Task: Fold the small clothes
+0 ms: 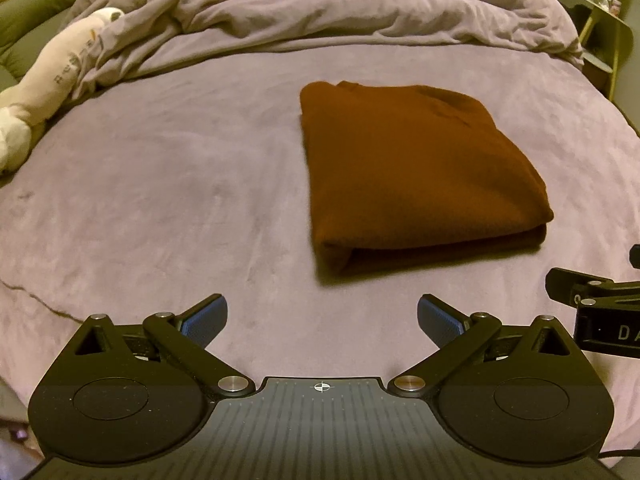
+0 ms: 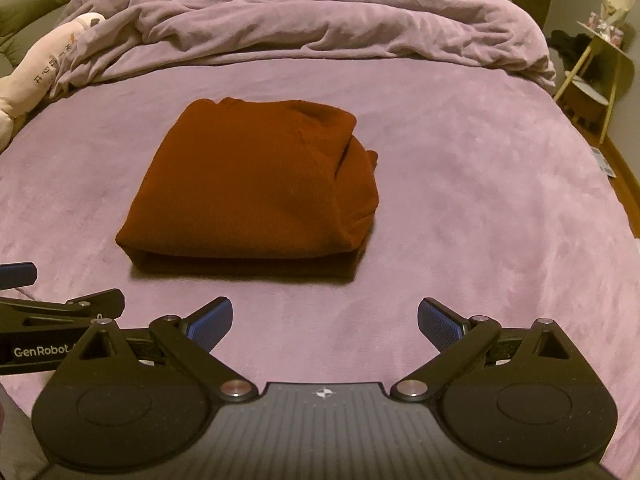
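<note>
1. Sweater first: from the left wrist view, the rust-brown sweater (image 1: 416, 176) lies on the purple bed (image 1: 168, 208) as a compact, squared bundle, ahead of me and off to the right. Its layers are stacked, with the fold edge facing me. My left tongs (image 1: 322, 322) are spread wide and hold nothing; they hover over bare cover, apart from the garment. The right unit's black frame pokes in at the right edge. A cream plush toy (image 1: 44, 92) lies at the far left beside the rumpled duvet (image 1: 340, 4).

2. From the right wrist view, the same sweater (image 2: 256, 184) sits ahead and slightly left, with its collar end bunched at the far right corner. My right tongs (image 2: 325, 322) are likewise wide open and empty, short of the cloth. The left tongs (image 2: 18, 270) show at the left margin.

3. My read: this piece looks folded and finished. The right side is a bit lumpy, so a tidy-up press is optional. I see no other small clothes waiting on the bed in either view, so little or nothing seems left.
</note>
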`<state>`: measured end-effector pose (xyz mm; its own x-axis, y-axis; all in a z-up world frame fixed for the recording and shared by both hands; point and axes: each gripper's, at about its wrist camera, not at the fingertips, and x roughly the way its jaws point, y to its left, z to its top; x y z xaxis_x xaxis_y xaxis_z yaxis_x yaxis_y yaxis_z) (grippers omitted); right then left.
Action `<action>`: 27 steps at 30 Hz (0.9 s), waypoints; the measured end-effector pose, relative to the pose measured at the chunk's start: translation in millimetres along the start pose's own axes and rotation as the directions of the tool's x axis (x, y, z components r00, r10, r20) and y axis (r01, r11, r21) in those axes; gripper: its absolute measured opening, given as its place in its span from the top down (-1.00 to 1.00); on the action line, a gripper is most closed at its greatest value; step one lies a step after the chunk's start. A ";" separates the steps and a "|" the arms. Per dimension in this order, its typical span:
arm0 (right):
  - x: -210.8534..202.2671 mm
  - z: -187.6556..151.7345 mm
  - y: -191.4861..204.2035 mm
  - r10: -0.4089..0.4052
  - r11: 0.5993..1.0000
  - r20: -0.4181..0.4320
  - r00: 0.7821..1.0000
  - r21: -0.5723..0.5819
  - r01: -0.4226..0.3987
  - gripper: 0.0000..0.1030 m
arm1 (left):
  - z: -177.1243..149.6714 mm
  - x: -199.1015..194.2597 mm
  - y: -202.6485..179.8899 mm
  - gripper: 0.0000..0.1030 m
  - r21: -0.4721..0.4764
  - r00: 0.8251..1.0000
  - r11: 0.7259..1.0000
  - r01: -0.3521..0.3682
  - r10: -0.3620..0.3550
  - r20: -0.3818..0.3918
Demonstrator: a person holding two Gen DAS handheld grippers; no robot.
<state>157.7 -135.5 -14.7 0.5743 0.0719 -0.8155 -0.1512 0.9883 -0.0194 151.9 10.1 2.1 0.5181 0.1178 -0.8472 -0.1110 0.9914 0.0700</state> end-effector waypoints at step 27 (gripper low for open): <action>-1.1 0.3 -4.1 -0.024 1.000 -0.008 1.000 0.018 0.024 -0.92 | 0.0 -1.4 1.1 -1.00 -0.028 1.000 0.999 0.027 -0.027 -0.009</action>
<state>157.9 -139.6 -13.6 0.5712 0.0471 -0.8194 -0.1228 0.9920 -0.0286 151.1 11.0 3.3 0.5131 0.0902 -0.8536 -0.1204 0.9922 0.0324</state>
